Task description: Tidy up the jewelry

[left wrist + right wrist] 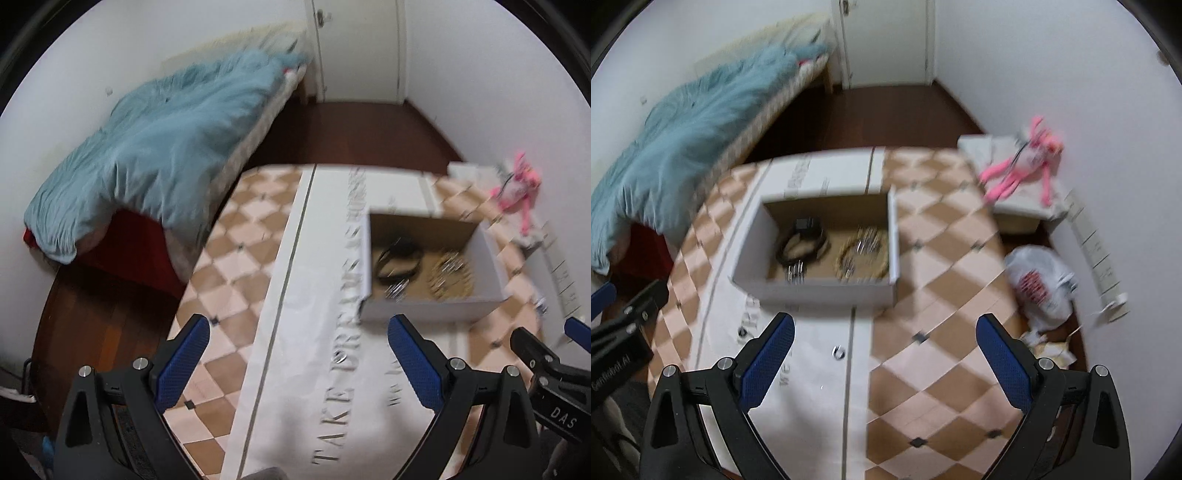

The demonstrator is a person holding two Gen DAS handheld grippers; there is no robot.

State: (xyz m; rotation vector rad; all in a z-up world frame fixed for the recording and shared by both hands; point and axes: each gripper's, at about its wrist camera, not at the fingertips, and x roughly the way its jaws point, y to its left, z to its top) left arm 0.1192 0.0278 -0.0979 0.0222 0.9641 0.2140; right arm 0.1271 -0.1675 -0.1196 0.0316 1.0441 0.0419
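Observation:
A white open box (820,291) stands on the checkered table, on a white paper sheet (812,387). Inside lie a black bracelet (801,245), a gold beaded bracelet (862,258) and small silver pieces (796,273). A small silver ring (837,352) lies on the paper in front of the box. My right gripper (884,347) is open and empty, above the ring. My left gripper (299,350) is open and empty, left of the box (432,310). The box's black bracelet (399,264) and gold bracelet (452,275) show in the left wrist view too.
A bed with a blue blanket (683,129) stands left of the table. A pink plush toy (1023,162) lies on a white box at the right. A white plastic bag (1039,284) sits on the floor by the wall. A door (886,40) is at the back.

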